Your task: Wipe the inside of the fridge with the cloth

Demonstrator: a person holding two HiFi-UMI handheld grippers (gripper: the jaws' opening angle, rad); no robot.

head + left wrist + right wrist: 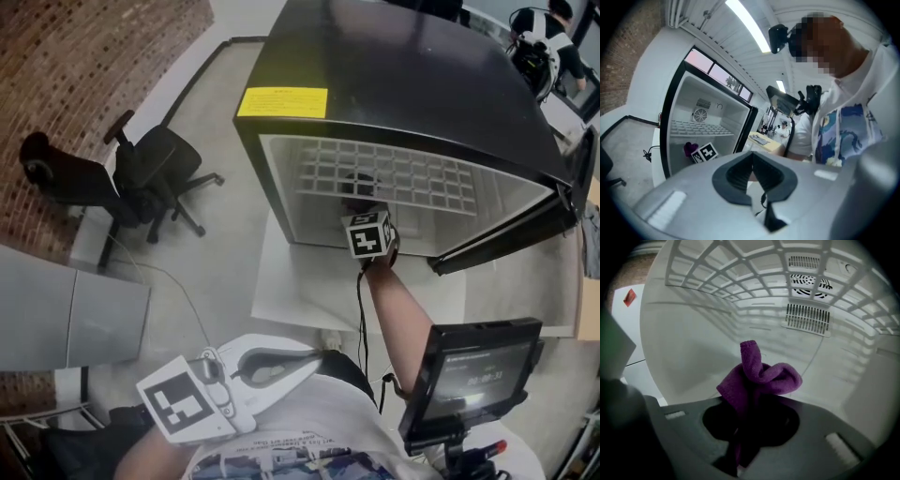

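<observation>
Cloth [759, 376], purple and bunched, is clamped between the jaws of the right gripper [749, 405]. Its lower part is pinched deep between the pads. One fold stands up past the jaw tips and a rounded lobe flops to the right of them. The right gripper reaches into the open mini fridge [403, 84], so the cloth sits in the white compartment below the wire shelf [740, 268], in front of the back wall with its round fan grille [811, 282]. Whether the cloth touches a wall cannot be told.

In the head view the black fridge stands with its door [506, 234] swung out to the right and a yellow label [281, 101] at the front left corner of its top. The left gripper [752, 157] is held low near the person's body, well apart from the fridge, with its jaws together and nothing between them. A black office chair [141, 178] stands to the left of the fridge on the grey floor.
</observation>
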